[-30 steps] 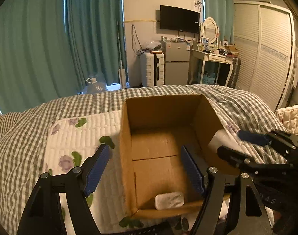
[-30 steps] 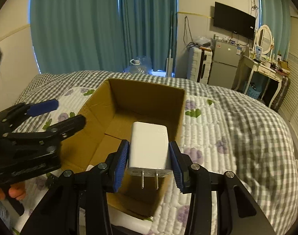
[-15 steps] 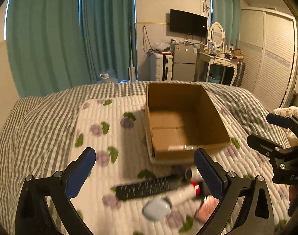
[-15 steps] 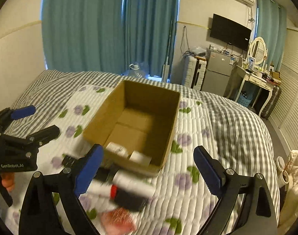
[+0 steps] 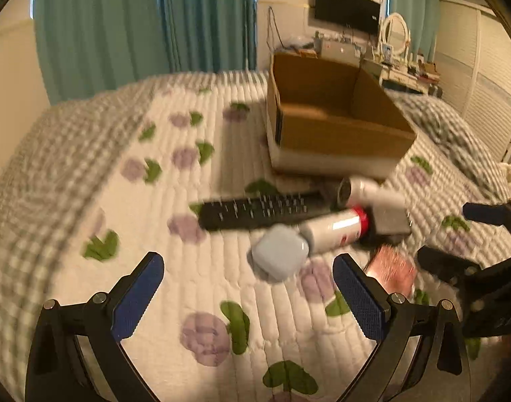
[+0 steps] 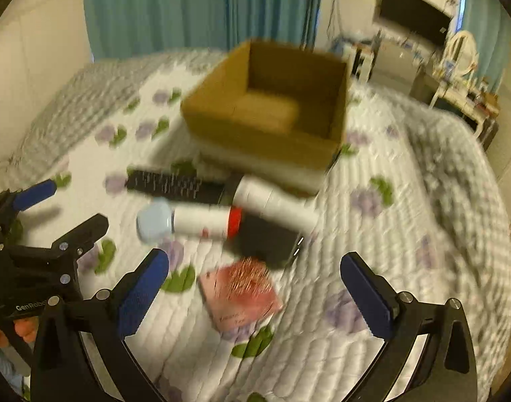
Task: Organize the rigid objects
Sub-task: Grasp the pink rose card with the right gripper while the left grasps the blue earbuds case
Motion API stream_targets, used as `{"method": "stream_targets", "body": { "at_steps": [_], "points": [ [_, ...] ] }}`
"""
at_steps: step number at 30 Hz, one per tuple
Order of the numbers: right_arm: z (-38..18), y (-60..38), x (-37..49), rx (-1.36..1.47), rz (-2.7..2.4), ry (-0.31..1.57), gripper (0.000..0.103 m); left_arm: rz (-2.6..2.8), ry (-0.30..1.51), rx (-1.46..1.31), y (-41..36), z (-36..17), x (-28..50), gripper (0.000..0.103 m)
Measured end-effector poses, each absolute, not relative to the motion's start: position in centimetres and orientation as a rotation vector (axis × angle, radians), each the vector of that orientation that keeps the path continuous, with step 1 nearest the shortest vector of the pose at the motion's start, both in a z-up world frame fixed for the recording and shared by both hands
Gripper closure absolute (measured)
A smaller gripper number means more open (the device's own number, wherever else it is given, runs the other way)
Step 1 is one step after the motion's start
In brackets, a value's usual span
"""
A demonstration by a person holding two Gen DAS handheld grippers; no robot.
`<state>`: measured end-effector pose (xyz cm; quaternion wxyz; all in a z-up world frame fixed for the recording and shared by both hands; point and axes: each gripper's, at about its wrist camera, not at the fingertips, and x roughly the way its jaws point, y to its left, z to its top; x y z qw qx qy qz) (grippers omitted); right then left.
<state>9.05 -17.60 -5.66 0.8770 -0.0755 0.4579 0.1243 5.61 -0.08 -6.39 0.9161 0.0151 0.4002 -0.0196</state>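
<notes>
An open cardboard box (image 5: 336,124) (image 6: 272,117) sits on the quilted bed. In front of it lie a black remote (image 5: 255,212) (image 6: 175,184), a pale blue case (image 5: 279,254) (image 6: 153,222), a white tube with a red cap (image 5: 336,229) (image 6: 205,222), a white cylinder (image 6: 275,201), a dark block (image 6: 269,241) and a pink box (image 5: 393,268) (image 6: 242,294). My left gripper (image 5: 248,298) is open and empty, just short of the blue case. My right gripper (image 6: 255,294) is open and empty, over the pink box. Both views are blurred.
The bed has a white floral quilt (image 5: 188,268) over a grey checked cover (image 6: 456,174). Teal curtains (image 5: 148,20), a wall TV (image 5: 347,6), a dresser with a mirror (image 5: 396,53) and a white wardrobe (image 5: 490,60) stand beyond the bed.
The right gripper let go of the white charger into the box. Both grippers pulled back from the box and dropped low over the loose objects in front of it.
</notes>
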Motion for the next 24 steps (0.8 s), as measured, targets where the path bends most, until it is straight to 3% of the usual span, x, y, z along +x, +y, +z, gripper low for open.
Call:
{"method": "stream_targets", "body": {
  "at_steps": [15, 16, 17, 18, 24],
  "points": [
    [-15.4, -16.2, 13.2, -0.208, 0.227, 1.251, 0.002, -0.053, 0.869, 0.021, 0.5, -9.3, 5.7, 0.0],
    [-15.4, -16.0, 13.1, -0.211, 0.234, 1.246, 0.006, -0.052, 0.879, 0.02, 0.5, -9.3, 5.7, 0.0],
    [-15.2, -15.7, 12.9, -0.207, 0.26, 1.237, 0.021, -0.048, 0.889, 0.021, 0.5, -9.3, 5.8, 0.0],
    [-14.8, -15.4, 12.5, -0.209, 0.275, 1.219, 0.024, -0.046, 0.895, 0.022, 0.5, -9.3, 5.8, 0.0],
    [-10.5, -15.3, 9.6, -0.221, 0.291, 1.036, 0.029, -0.043, 0.889, 0.048, 0.0, -7.5, 5.7, 0.0]
  ]
}}
